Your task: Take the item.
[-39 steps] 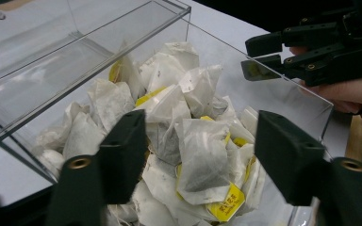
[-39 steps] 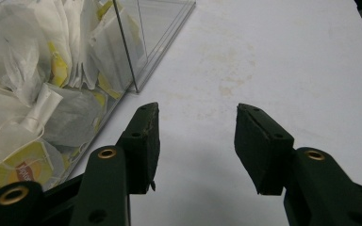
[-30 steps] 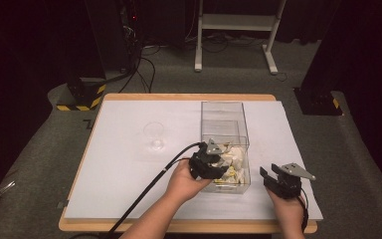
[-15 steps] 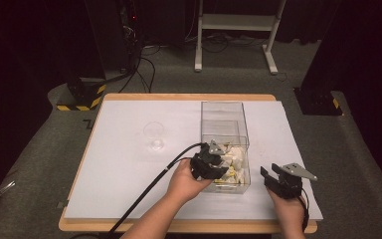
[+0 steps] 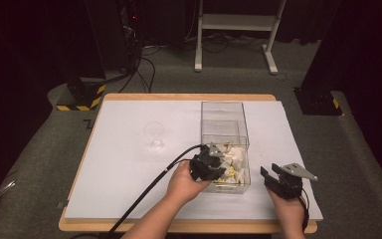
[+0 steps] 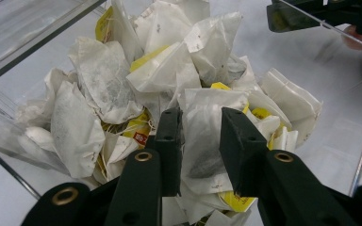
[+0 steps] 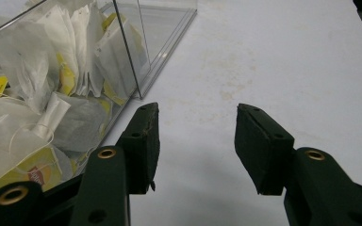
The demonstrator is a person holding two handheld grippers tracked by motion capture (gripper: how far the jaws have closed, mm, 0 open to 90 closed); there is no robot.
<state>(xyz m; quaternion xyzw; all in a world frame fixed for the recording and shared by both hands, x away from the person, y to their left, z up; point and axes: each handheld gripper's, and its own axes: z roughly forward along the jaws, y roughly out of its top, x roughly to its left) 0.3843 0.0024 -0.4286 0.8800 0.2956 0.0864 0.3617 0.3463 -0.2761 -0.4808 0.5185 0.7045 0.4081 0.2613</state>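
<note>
A clear plastic box point(image 5: 224, 112) stands on the white table sheet, its near end heaped with white paper tea bags point(image 5: 231, 159) with yellow tags. My left gripper point(image 5: 218, 164) reaches down into that heap. In the left gripper view its jaws point(image 6: 201, 117) have just been closing and stand either side of one tea bag point(image 6: 202, 141), which lies flat and uncrushed between them. My right gripper point(image 5: 271, 171) rests to the right of the box, above the sheet. Its jaws point(image 7: 198, 113) are apart with bare sheet between them, and the box wall point(image 7: 127, 52) lies to their left.
A clear glass point(image 5: 154, 135) stands on the sheet left of the box. The wooden table edge point(image 5: 189, 226) runs along the front. A white stand point(image 5: 234, 22) and cables lie on the floor behind the table. The right gripper point(image 6: 320, 12) shows beyond the box.
Both hands stay where they were. No shift in the box or the heap can be made out in the high view.
</note>
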